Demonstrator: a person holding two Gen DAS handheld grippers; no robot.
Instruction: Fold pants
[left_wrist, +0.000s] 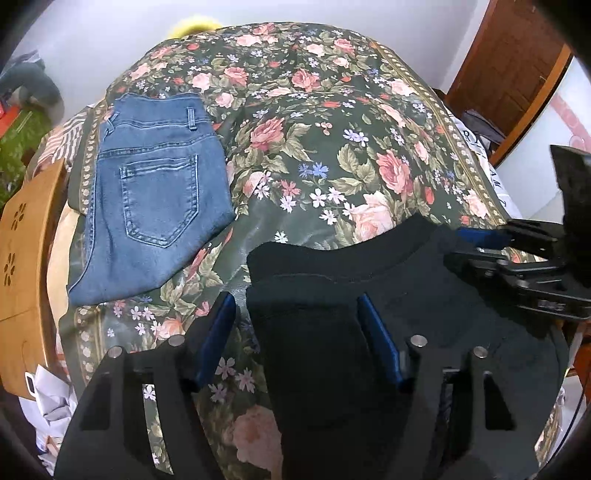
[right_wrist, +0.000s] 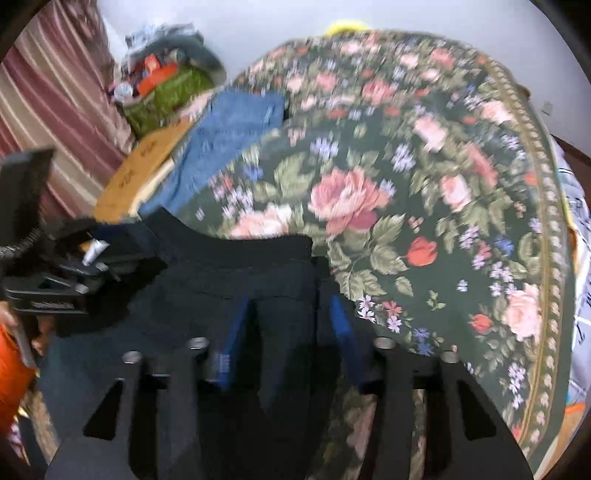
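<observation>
Black pants (left_wrist: 332, 332) lie on the floral bedspread (left_wrist: 314, 129) near the front edge, waistband toward the far side. My left gripper (left_wrist: 295, 314) is open, its blue-padded fingers astride the pants' left corner, left finger over the bedspread. My right gripper (right_wrist: 284, 317) is open, its fingers astride the pants' (right_wrist: 258, 295) right edge; it also shows in the left wrist view (left_wrist: 476, 240) at the waistband's right end. The left gripper shows in the right wrist view (right_wrist: 92, 251) at the left waistband corner.
Folded blue jeans (left_wrist: 155, 195) lie at the bed's far left, also in the right wrist view (right_wrist: 221, 136). A wooden board (left_wrist: 26, 258) stands left of the bed. A wooden door (left_wrist: 509, 59) is at the far right. Clutter (right_wrist: 166, 81) sits by a striped curtain.
</observation>
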